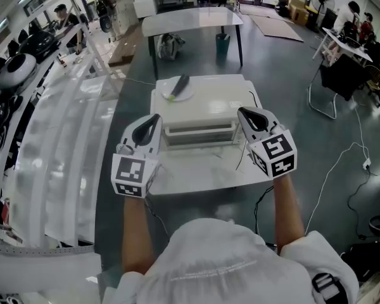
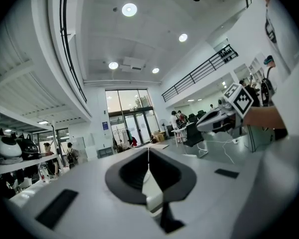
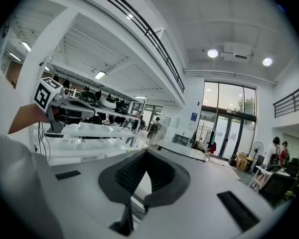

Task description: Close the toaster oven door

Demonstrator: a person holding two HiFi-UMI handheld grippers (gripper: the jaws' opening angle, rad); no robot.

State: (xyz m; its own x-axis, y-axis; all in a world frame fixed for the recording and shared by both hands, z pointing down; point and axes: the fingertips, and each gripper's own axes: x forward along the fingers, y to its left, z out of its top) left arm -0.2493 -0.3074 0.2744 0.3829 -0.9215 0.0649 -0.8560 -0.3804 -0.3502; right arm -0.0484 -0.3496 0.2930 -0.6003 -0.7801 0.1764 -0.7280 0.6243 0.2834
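A white toaster oven (image 1: pixel 199 113) stands on a small white table (image 1: pixel 196 173) in the head view. Its front face (image 1: pixel 199 133) looks upright, with no door leaf lying out over the table. My left gripper (image 1: pixel 154 120) hovers at the oven's left front corner and my right gripper (image 1: pixel 243 113) at its right front corner. Both hold nothing. In the left gripper view the jaws (image 2: pixel 148 152) are shut and point level across the hall, with the right gripper (image 2: pixel 212 122) off to the side. The right gripper view shows shut jaws (image 3: pixel 145 153) and the left gripper (image 3: pixel 65 103) beyond.
A plate with a dark utensil (image 1: pixel 177 88) sits at the oven's back left corner. A black cable (image 1: pixel 240 157) trails over the table's right front. Long white benches (image 1: pixel 57 157) run along the left; a larger table (image 1: pixel 193 21) stands behind.
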